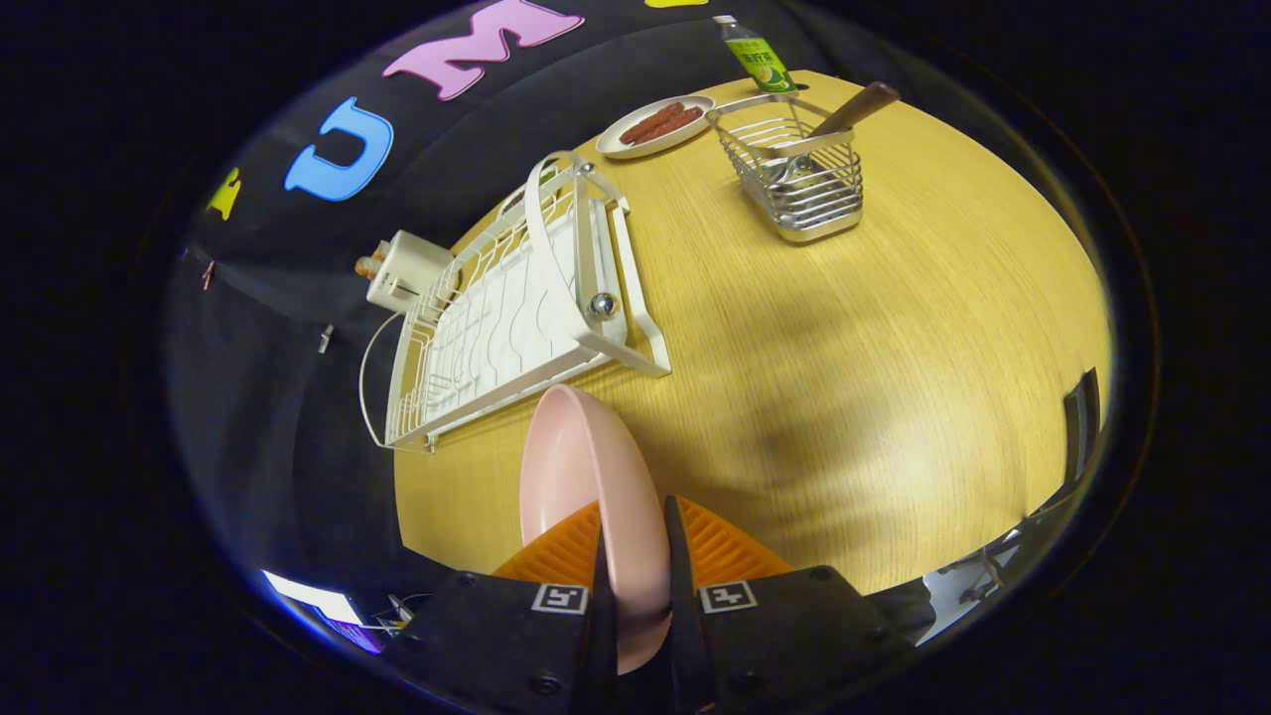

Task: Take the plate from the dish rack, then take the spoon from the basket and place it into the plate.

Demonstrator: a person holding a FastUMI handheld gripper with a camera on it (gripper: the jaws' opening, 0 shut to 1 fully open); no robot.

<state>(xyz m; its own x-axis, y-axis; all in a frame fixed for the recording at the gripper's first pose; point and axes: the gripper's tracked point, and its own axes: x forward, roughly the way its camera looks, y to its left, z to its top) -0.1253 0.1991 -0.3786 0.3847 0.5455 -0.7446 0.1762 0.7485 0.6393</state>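
A round pink plastic plate (596,487) is clamped edge-up in the hand-held gripper (635,556), above bare yellow wooden table (844,397); the wooden-handled spoon (844,114) lies far ahead.

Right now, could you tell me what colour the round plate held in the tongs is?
Pale pink plate, gripped edge-on between the tongs; gripper view.

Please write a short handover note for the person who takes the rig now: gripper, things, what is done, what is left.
Gripper: jaws shut on the pink plate, held on edge above the table.
Dish rack: beyond the plate, with no plate in it.
Spoon: in the wire basket, far side of the table.
Done: plate taken out of the rack.
Left: set the plate down, take the spoon, put it in the plate.
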